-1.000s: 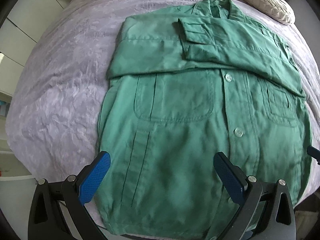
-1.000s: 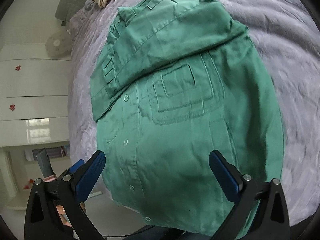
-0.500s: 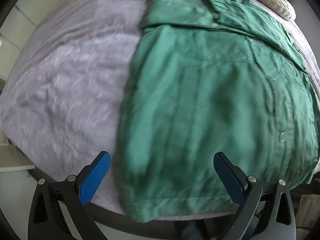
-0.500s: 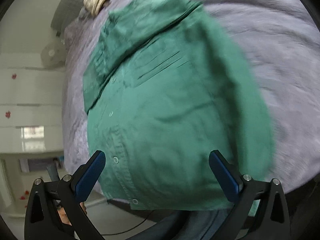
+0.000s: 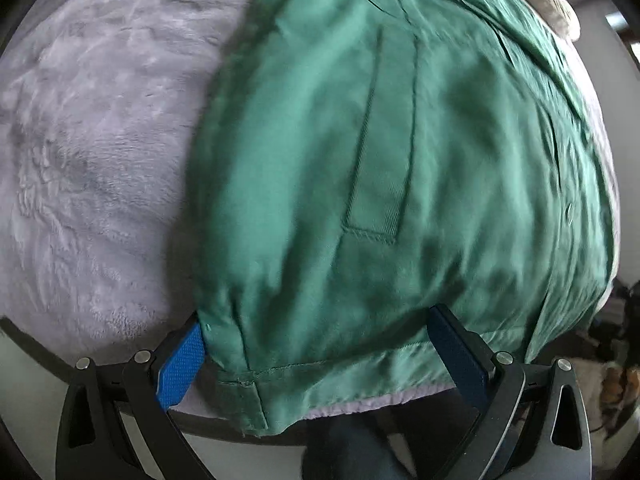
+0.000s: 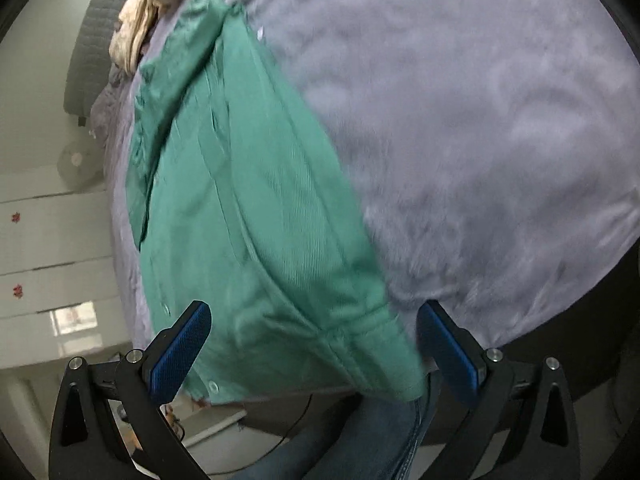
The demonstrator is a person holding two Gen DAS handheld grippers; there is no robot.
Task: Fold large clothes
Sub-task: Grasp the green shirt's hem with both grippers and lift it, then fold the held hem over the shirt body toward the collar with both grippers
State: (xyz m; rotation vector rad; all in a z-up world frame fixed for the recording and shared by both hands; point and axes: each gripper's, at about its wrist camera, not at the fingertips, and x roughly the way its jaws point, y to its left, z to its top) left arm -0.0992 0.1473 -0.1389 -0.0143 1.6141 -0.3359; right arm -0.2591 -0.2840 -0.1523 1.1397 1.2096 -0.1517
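Note:
A green button-up jacket lies flat on a grey plush bedspread, sleeves folded across its chest at the far end. My left gripper is open, its blue-padded fingers straddling the jacket's near left hem corner. In the right wrist view the jacket runs away along the left. My right gripper is open, its fingers on either side of the near right hem corner. Neither holds cloth.
A cream cushion lies at the head of the bed, and it also shows in the right wrist view. White cabinets stand to the left. The bed's near edge and my jeans are below.
Both grippers have dropped and moved in toward the jacket's bottom hem, left to the left corner, right to the right corner. The jacket has not moved. Both stay open.

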